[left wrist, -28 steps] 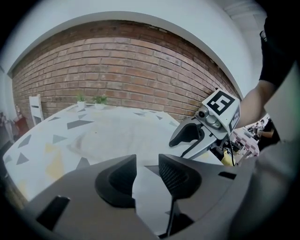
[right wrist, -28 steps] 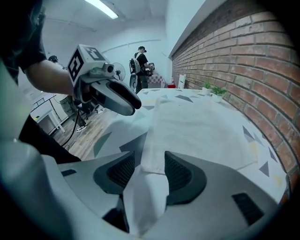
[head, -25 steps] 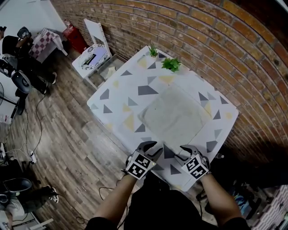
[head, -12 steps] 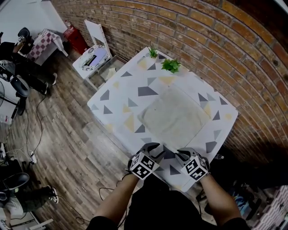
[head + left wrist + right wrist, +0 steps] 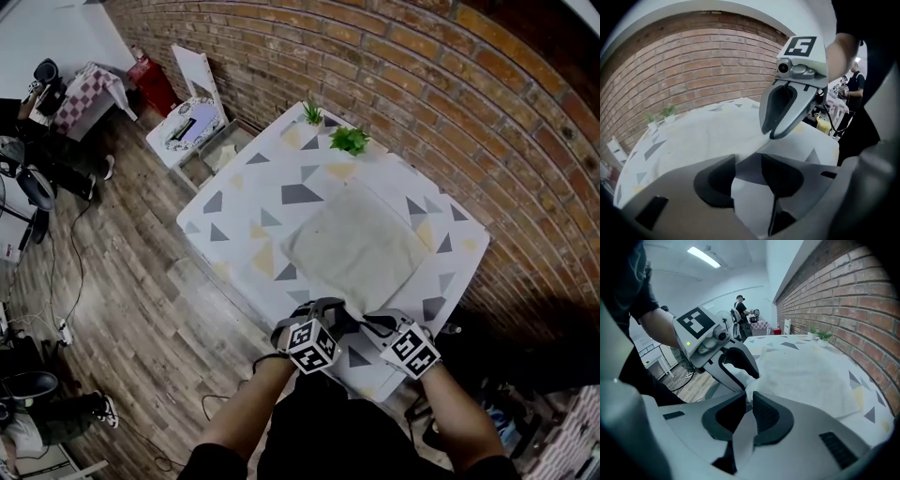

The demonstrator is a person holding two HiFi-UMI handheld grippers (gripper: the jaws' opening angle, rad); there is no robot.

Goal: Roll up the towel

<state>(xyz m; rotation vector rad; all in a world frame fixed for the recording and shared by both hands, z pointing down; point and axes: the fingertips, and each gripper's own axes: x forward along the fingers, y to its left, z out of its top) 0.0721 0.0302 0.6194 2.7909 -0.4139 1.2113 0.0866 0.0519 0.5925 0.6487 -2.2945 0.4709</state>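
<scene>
A pale grey-white towel (image 5: 356,246) lies flat on the table (image 5: 244,206) with the triangle-patterned cloth. Both grippers are at its near edge, close together. In the right gripper view the towel (image 5: 801,376) runs into my right gripper (image 5: 749,406), whose jaws have just been closing and now pinch the near edge, lifting it a little. My left gripper (image 5: 749,173) has just been opening its jaws; they stand apart over the cloth with the towel (image 5: 708,136) just ahead and nothing pinched. In the head view the left gripper (image 5: 330,307) sits beside the right gripper (image 5: 375,322).
Two small potted plants (image 5: 349,139) (image 5: 311,112) stand at the table's far edge by the brick wall (image 5: 422,84). A white chair (image 5: 187,127) and a red object (image 5: 150,80) are beyond the far left corner. A person (image 5: 42,80) and cables are on the wooden floor at left.
The left gripper has moved right, closer to the right gripper, and rolled. The right gripper's jaws, open before, have shut on the towel's near edge and risen slightly.
</scene>
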